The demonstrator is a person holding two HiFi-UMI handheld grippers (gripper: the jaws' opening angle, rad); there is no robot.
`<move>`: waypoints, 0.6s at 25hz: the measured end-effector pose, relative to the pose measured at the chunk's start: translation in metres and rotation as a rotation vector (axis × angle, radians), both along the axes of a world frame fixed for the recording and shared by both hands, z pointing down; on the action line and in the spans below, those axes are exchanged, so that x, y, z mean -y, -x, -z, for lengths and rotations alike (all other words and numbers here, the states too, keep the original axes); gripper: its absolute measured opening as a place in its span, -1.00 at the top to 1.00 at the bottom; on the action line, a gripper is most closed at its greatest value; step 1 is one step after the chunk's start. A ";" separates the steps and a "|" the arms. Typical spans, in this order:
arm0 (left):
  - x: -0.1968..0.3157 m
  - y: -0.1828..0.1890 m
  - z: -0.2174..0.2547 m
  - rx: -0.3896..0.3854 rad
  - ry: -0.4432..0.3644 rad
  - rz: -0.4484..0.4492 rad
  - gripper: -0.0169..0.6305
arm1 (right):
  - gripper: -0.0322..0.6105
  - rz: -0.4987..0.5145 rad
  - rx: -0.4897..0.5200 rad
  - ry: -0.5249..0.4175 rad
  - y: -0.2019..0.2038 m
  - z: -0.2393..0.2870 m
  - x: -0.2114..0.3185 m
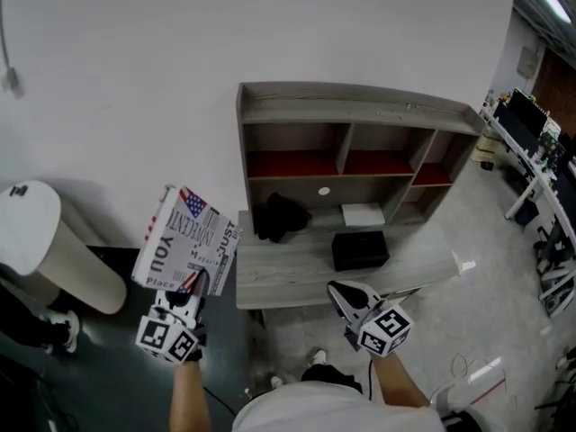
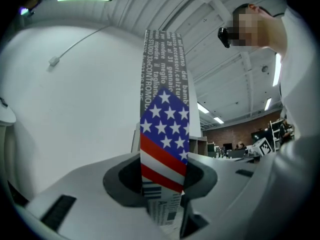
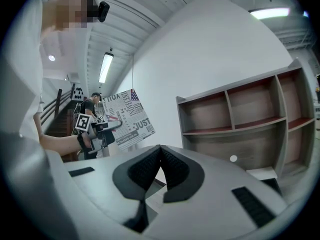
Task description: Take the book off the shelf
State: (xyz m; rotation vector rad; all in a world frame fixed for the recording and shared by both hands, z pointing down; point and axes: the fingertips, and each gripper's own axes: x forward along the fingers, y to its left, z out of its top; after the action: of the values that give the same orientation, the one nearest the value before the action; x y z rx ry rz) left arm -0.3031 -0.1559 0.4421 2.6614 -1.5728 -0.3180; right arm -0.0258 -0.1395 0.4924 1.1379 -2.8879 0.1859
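Note:
The book (image 1: 186,240), its cover printed like newspaper with a stars-and-stripes flag, is held in the air left of the grey wooden shelf unit (image 1: 360,115). My left gripper (image 1: 192,286) is shut on the book's lower edge. In the left gripper view the book's spine (image 2: 164,134) stands upright between the jaws. My right gripper (image 1: 337,293) is shut and holds nothing, hovering over the front edge of the desk top (image 1: 297,268). In the right gripper view the book (image 3: 129,118) shows at the left and the shelf unit (image 3: 250,119) at the right.
On the desk lie a black cloth (image 1: 279,214), a black box (image 1: 360,248) and a white object (image 1: 363,214). A white and beige bin (image 1: 40,246) stands at the far left. Desks with screens (image 1: 531,124) line the right side. A white wall is behind the shelf.

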 end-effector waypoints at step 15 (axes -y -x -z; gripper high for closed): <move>-0.034 0.048 -0.043 0.110 0.062 0.100 0.47 | 0.83 -0.137 0.009 0.014 -0.047 -0.010 0.039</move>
State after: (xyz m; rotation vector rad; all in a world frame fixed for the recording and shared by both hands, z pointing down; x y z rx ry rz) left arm -0.3516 -0.1223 0.4853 2.6009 -1.7200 -0.1248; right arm 0.0209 -0.1787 0.5026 1.3370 -2.8117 0.2146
